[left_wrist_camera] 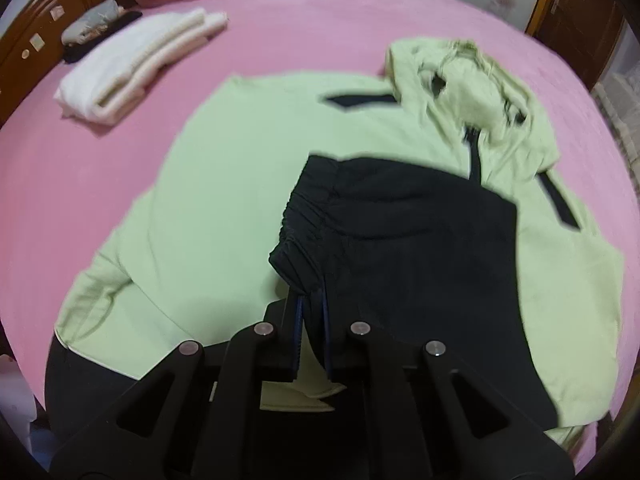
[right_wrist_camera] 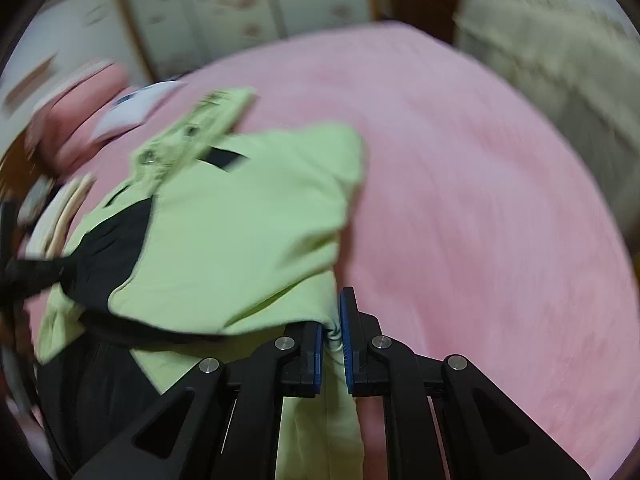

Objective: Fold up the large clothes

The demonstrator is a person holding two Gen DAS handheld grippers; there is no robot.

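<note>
On the pink bedspread [left_wrist_camera: 280, 32] a large green jacket [left_wrist_camera: 224, 168] is spread flat, hood [left_wrist_camera: 472, 92] toward the far side. Its black sleeve [left_wrist_camera: 420, 236] is laid across the chest, pinched at the elastic cuff by the closed left gripper [left_wrist_camera: 311, 300], evidently to fold it inward. A bunched green edge is clamped between the pads of the right gripper [right_wrist_camera: 331, 334], probably the opposite sleeve or side for the matching fold. Folded white cloth [left_wrist_camera: 132, 64] is kept apart near the headboard.
</note>
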